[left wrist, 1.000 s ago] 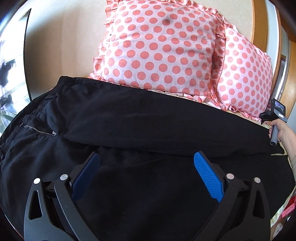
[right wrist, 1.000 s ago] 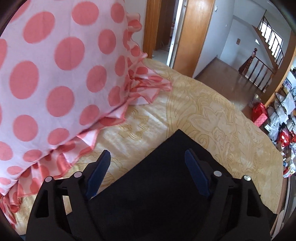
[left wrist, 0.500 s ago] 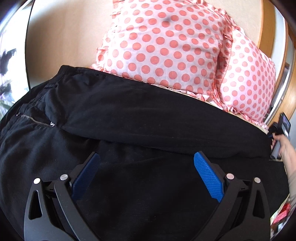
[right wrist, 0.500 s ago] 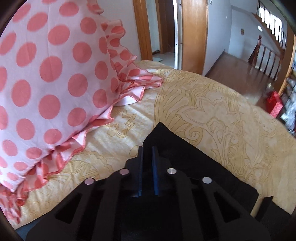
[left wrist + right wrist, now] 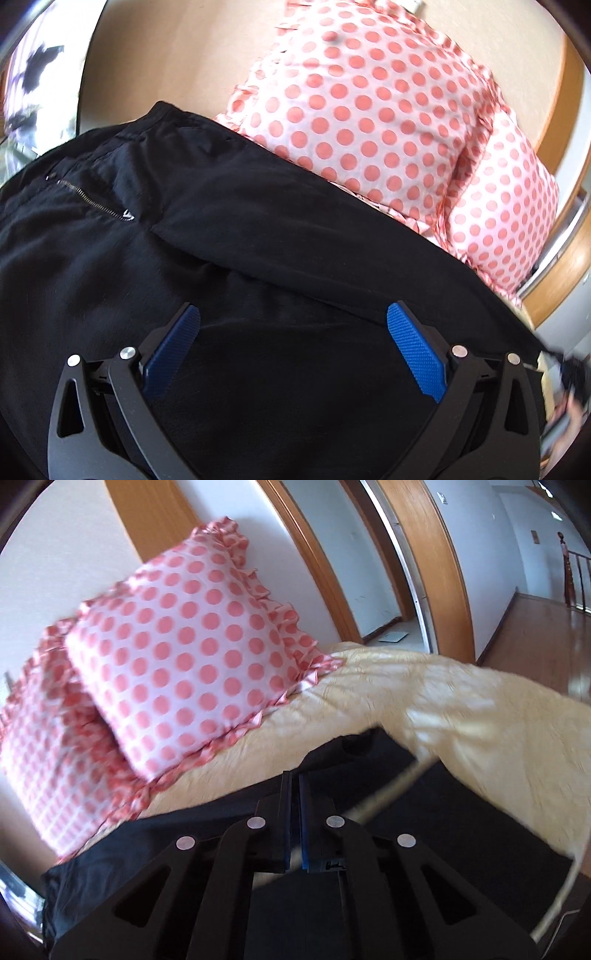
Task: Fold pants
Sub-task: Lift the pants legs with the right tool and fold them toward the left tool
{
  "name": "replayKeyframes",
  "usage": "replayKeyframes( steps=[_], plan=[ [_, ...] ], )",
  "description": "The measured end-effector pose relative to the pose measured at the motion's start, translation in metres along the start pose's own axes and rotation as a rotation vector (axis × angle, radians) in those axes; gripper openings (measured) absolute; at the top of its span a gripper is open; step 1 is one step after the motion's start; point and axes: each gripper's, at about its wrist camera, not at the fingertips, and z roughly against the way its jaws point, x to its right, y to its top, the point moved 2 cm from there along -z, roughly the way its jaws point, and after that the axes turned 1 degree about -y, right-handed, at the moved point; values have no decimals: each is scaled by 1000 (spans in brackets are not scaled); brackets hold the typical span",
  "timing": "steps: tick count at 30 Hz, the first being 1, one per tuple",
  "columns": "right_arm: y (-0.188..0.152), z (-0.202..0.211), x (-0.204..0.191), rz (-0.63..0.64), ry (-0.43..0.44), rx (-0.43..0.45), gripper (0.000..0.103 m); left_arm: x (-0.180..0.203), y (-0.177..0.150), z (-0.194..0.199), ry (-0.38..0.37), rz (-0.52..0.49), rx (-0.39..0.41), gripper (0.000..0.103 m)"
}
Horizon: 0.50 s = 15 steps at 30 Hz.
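Right gripper [image 5: 294, 786] has clamped together on the black pants [image 5: 258, 236] and lifted their hem.
Left gripper [image 5: 293, 321] hovers apart over pants below polka-dot pillows [image 5: 369, 110]; no readable writing.

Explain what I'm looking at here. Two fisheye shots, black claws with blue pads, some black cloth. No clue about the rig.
No robot arm here: a person holds a handheld two-finger gripper in each hand, each with a fisheye camera looking forward along its fingers. One picture comes from the left gripper, the other from the right gripper.

On the bed lie black pants spread out, one leg folded over, with a zipper at the waist end. Two pink polka-dot pillows sit behind them.

The left gripper's fingers stand wide open above the pants, gripping nothing. The right gripper's fingers are shut on the hem end of the pants, pinching the black fabric. That view is motion-blurred.
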Motion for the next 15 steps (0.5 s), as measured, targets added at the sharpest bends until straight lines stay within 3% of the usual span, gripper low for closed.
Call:
replayKeyframes(
  steps=[4,10,12,14,15],
  plan=[
    [-43,18,20,-22,-8,-94,4,1,0,3,-2,-2,17,101],
    [-49,6,31,-137,11,-177,10,6,0,0,11,-31,5,101],
    [-51,8,34,-172,33,-191,36,5,0,0,12,-23,7,101],
    [-51,9,34,-196,36,-195,49,3,1,0,9,-15,5,101],
    [-52,9,35,-207,39,-193,49,2,1,0,10,-11,4,101]
  ],
)
